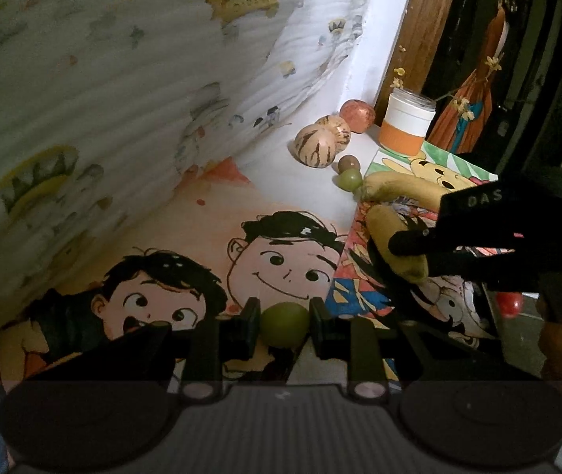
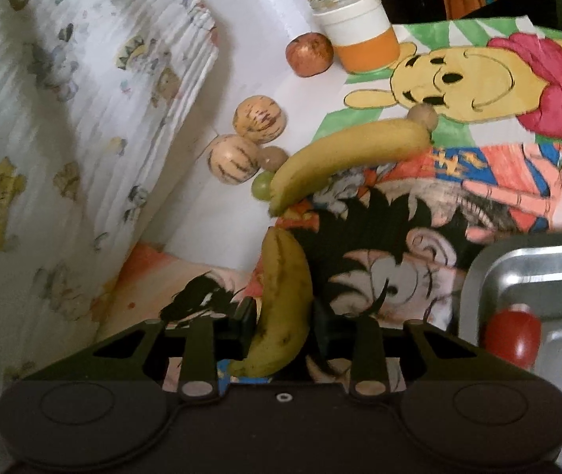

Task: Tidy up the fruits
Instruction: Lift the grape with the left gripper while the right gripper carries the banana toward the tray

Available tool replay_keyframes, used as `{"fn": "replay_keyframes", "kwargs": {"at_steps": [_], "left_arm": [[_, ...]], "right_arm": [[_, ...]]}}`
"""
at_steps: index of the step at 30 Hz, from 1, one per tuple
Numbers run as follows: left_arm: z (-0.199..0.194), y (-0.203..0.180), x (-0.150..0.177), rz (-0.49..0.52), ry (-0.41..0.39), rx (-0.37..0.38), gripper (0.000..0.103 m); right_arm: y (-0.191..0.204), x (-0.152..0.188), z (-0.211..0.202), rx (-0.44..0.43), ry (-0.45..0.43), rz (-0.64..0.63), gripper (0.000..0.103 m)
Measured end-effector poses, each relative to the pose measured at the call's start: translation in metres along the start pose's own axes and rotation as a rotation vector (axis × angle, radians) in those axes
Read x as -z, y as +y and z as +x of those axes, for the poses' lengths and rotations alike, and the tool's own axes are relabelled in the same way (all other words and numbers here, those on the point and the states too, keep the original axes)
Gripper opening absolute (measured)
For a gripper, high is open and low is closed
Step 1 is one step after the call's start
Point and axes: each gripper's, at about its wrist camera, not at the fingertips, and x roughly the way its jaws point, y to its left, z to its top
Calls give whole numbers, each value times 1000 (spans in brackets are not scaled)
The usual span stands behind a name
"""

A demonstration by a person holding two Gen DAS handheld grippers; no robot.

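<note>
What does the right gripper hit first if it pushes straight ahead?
Likely the second banana, lying across the path beyond the banana that the right gripper already clamps. Depth is unclear, so it might pass over it.

Banana between right gripper jaws

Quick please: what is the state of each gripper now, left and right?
Left gripper: shut on a green round fruit.
Right gripper: fingers closed on a banana.

Yellow bananas (brown-flecked), cream melons streaked brown, jar banded white and orange.
</note>
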Motion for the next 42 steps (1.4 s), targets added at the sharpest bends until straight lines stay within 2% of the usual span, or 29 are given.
{"fn": "replay_keyframes", "kwargs": {"at_steps": [11,19,24,33,38,42], "left_arm": [[-14,-1,4,-14,-2,10,29],[-18,-1,14,9,20,10,29],[-20,0,17,27,7,23,30],[-24,3,23,48,-16,47,32],[-26,-2,28,84,-29,47,40],[-24,-6,28,111,-28,31,37]], "right_arm": [[-7,23,-19,-63,8,53,31],[8,34,-26,8,8,-98,31],[18,38,-24,53,-2,-184,32],[25,41,-13,77,-6,-231,35],[27,41,-10,82,-13,-251,35],[29,43,-10,95,-22,-277,33]]}}
